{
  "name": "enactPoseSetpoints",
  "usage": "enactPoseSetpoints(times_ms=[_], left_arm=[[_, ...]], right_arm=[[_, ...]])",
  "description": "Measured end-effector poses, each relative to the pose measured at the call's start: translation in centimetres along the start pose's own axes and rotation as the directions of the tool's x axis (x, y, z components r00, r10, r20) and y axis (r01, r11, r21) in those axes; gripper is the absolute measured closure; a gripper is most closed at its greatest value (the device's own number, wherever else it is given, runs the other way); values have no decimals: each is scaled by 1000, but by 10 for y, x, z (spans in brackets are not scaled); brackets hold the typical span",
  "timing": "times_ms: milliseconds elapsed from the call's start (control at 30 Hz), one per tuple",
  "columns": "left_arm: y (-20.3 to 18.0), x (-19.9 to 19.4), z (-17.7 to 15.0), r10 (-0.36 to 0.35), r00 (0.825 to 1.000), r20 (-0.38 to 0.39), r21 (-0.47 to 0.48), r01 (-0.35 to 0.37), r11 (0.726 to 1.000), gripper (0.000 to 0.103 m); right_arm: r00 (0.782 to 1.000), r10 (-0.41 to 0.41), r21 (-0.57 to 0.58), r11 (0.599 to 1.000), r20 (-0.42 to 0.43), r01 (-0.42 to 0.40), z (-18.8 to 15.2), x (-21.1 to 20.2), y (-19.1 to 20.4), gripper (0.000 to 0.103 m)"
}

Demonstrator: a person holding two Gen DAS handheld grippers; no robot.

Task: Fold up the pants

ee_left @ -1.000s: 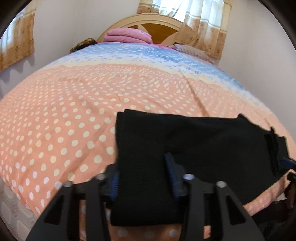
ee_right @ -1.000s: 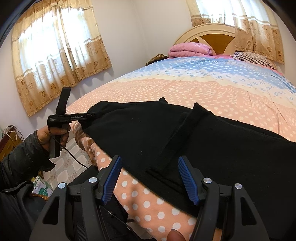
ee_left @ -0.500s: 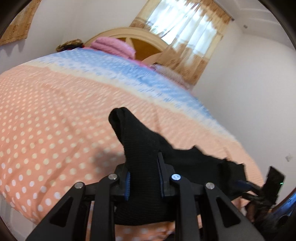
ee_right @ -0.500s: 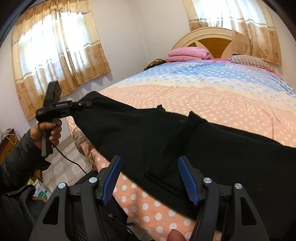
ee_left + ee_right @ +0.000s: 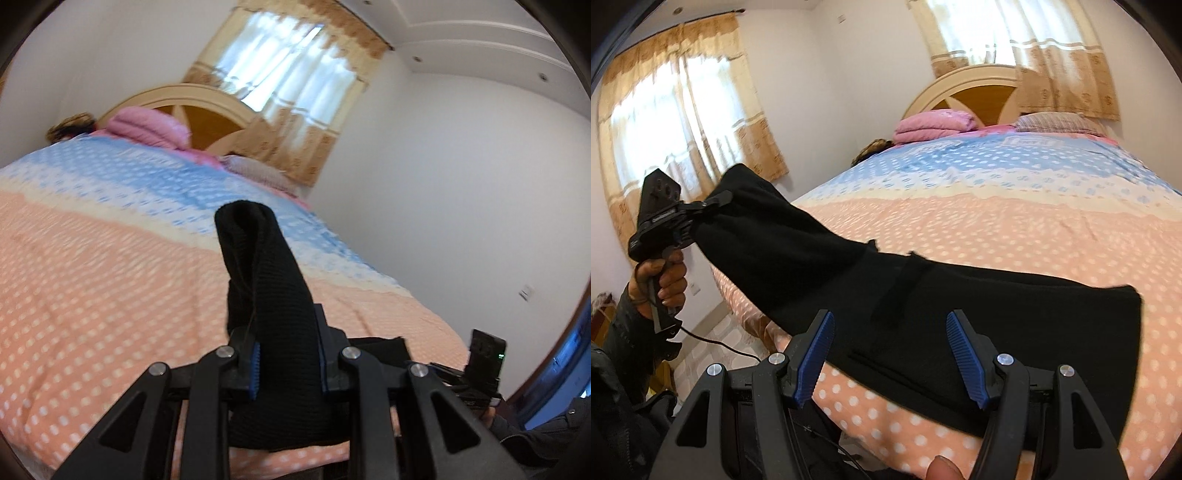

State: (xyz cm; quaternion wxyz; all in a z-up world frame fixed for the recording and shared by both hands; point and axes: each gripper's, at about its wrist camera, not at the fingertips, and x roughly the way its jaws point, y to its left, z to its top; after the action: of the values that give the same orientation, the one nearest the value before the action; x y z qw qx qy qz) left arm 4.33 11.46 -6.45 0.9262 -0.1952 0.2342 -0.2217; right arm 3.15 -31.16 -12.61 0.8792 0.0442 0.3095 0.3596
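Left gripper clamped tight on one end of the black pants, lifted clear of the bed. The rest of the garment lies flat along the near edge of the spotted cover. Right gripper wide apart, holding nothing, poised just over the resting portion. I judge the step in hand is the fold-over: the raised end goes across onto the flat part. Next move calls for carrying it rightward, low and level, then letting go squarely edge on edge.
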Motion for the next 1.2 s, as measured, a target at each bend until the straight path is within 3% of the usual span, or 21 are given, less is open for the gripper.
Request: enactPoseSetpoints(times_ms=[200, 533, 667, 833, 1133, 1200], left_arm=[[-51, 33, 10, -111, 992, -59, 66, 114, 991, 80], [-127, 101, 12, -219, 953, -210, 128, 249, 960, 80], [-156, 126, 4, -224, 936, -271, 146, 270, 952, 80], [-183, 171, -22, -171, 918, -357, 200, 254, 946, 80], [-197, 230, -76, -88, 870, -486, 244, 231, 942, 78], [-205, 229, -85, -73, 873, -483, 276, 231, 933, 75]], right_arm=[[997, -61, 55, 997, 38, 59, -3, -29, -26, 38], [979, -176, 225, 963, 102, 149, -10, -60, -82, 38], [969, -216, 297, 939, 122, 172, -12, -70, -103, 38], [960, -249, 361, 913, 131, 187, -16, -78, -122, 38], [961, -248, 389, 903, 122, 183, -21, -75, -129, 38], [961, -248, 401, 898, 121, 181, -23, -75, -132, 38]])
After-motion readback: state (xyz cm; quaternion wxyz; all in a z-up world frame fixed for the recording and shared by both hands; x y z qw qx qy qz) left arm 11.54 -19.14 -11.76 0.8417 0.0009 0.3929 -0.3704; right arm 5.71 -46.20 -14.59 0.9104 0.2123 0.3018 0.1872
